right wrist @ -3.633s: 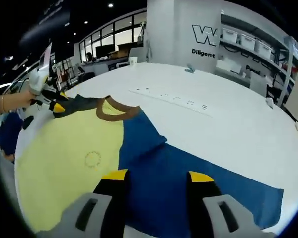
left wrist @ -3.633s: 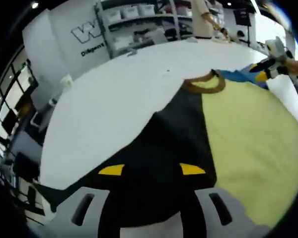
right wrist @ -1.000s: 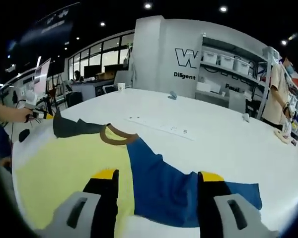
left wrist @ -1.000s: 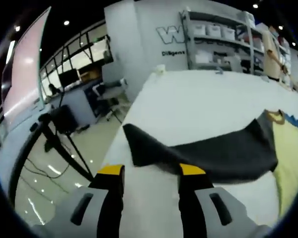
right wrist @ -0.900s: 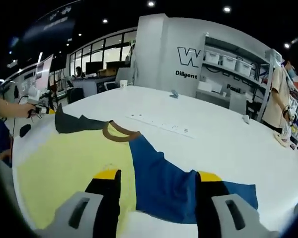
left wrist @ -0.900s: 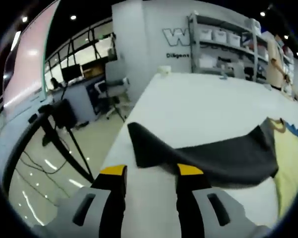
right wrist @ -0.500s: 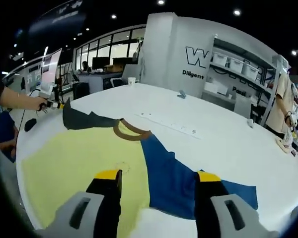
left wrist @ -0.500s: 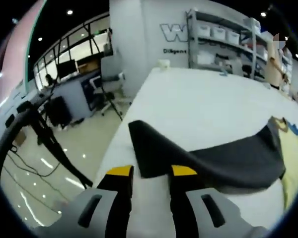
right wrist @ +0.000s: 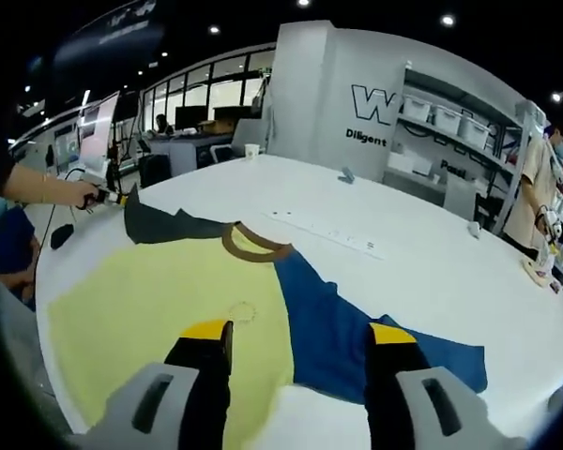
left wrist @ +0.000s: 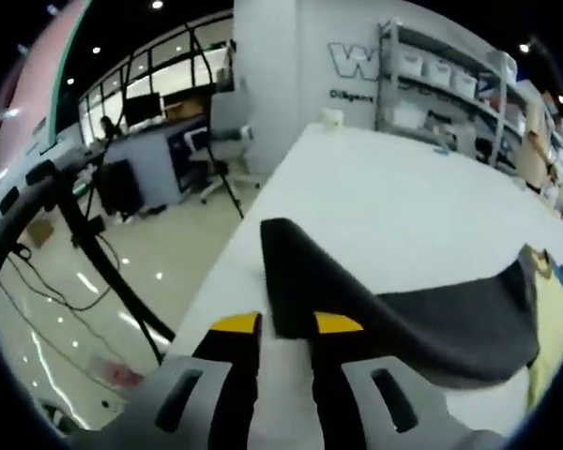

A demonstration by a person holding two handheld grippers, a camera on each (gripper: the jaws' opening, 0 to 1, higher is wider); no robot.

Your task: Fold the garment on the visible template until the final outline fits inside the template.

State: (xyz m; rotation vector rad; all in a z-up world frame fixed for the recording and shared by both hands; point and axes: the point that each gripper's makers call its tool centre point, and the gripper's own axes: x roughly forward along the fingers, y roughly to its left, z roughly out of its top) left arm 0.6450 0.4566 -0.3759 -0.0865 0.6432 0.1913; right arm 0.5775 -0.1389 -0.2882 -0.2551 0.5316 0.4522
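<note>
The garment is a T-shirt lying flat on the white table (right wrist: 394, 225). It has a yellow body (right wrist: 169, 300), a brown collar (right wrist: 253, 246), a blue sleeve (right wrist: 357, 328) and a black sleeve (left wrist: 432, 319). In the left gripper view my left gripper (left wrist: 287, 324) sits at the black sleeve's cuff, its jaws narrowed to a small gap with the cuff's edge between the tips. The right gripper view shows that same gripper (right wrist: 122, 199) at the sleeve's far tip. My right gripper (right wrist: 298, 333) hovers open over the seam between body and blue sleeve, holding nothing.
The table's edge (left wrist: 220, 281) runs just left of the cuff, with floor and a tripod (left wrist: 84, 234) beyond. A power strip (right wrist: 324, 230) lies behind the shirt. A hand (right wrist: 80, 194) holds the left gripper. A person (right wrist: 535, 187) stands by the shelves at far right.
The left jaws have drawn closer together around the black cuff and moved in on it. The right gripper has stayed open and drifted slightly over the shirt.
</note>
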